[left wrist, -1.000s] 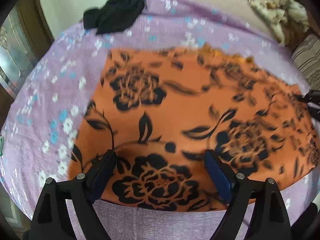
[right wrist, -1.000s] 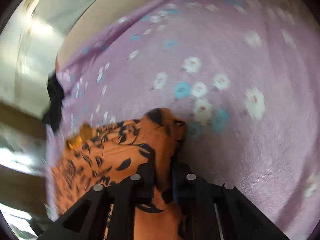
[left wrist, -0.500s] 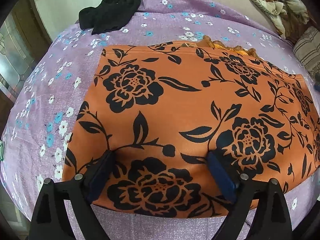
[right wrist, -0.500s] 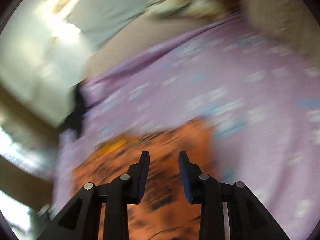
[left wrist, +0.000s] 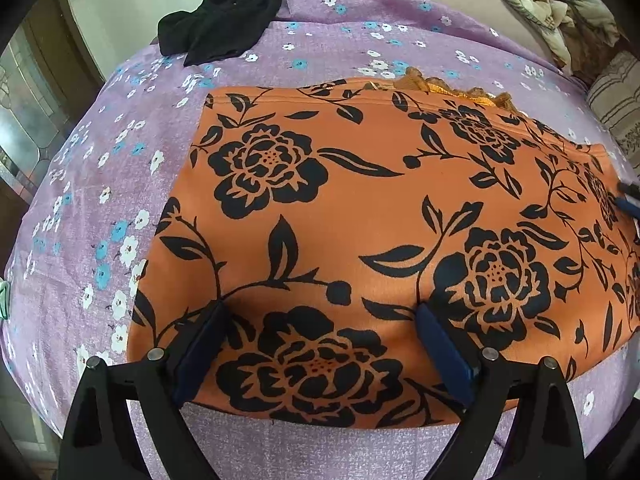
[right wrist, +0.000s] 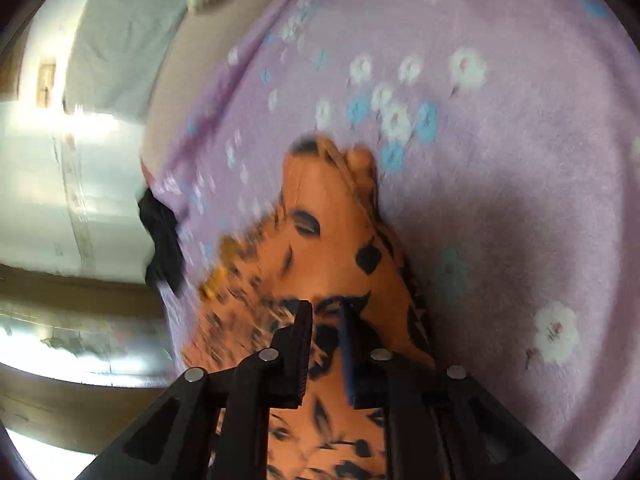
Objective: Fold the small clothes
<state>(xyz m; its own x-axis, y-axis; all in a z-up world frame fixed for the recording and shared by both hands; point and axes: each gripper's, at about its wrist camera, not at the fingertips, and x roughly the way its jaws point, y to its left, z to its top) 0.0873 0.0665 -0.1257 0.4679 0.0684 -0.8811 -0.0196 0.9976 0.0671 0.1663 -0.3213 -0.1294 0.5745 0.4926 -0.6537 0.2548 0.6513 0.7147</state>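
An orange garment with black flowers (left wrist: 360, 208) lies flat on the purple flowered bedsheet (left wrist: 100, 184). My left gripper (left wrist: 320, 320) is open wide, its fingers resting over the garment's near edge. My right gripper (right wrist: 326, 312) is over the garment's right end (right wrist: 332, 240), its jaws a narrow gap apart with nothing clearly between them. Its tips also show at the right edge of the left wrist view (left wrist: 628, 200). A yellow trim (left wrist: 452, 88) peeks out at the garment's far edge.
A black garment (left wrist: 224, 20) lies at the far left corner of the bed, also seen in the right wrist view (right wrist: 162, 240). A crumpled beige cloth (left wrist: 560, 12) and a striped pillow (left wrist: 616, 96) lie at the far right.
My right gripper let go of the garment's corner, lifted away, then came back down over the right end. The garment settled flat. My left gripper stayed put.
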